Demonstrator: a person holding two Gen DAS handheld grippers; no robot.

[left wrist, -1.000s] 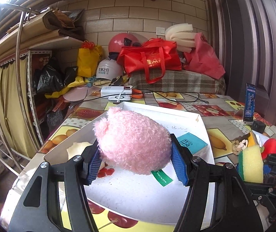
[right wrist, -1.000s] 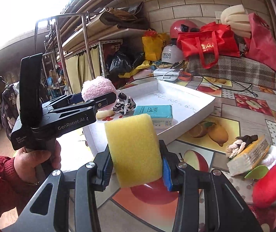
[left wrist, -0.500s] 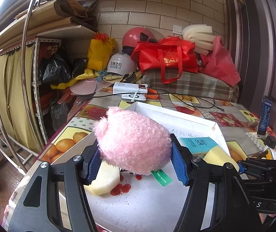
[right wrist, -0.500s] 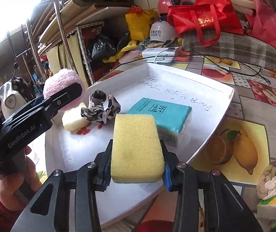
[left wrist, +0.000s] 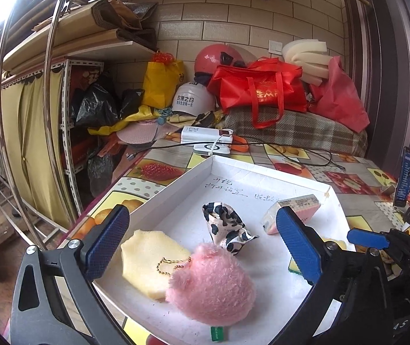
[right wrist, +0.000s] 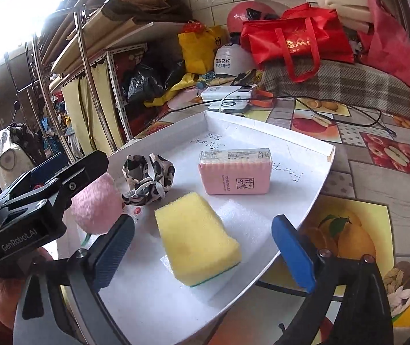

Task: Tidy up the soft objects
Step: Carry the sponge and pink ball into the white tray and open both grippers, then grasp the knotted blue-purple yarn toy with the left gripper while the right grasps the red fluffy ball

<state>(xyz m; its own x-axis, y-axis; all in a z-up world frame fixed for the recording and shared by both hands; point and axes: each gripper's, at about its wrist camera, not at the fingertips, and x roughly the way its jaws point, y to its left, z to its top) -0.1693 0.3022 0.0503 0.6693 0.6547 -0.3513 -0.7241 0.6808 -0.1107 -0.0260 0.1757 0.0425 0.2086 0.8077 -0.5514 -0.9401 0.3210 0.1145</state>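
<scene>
1. Left wrist view: the left gripper (left wrist: 205, 247), which clamped the pink plush (left wrist: 213, 284) a second ago, is opening wide, pads clear of it. The fluffy plush lies in the white tray (left wrist: 233, 166) beside a pale foam piece (left wrist: 147, 261).
2. Right wrist view: the right gripper (right wrist: 202, 250) is likewise opening — the yellow sponge (right wrist: 196, 238) lies released in the tray between its pads, near a pink pack (right wrist: 235, 172); the plush is partly hidden.

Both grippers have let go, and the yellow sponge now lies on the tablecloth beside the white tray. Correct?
Not quite. The yellow sponge lies inside the white tray, not on the tablecloth; the right wrist view shows it. Both grippers have let go.
</scene>
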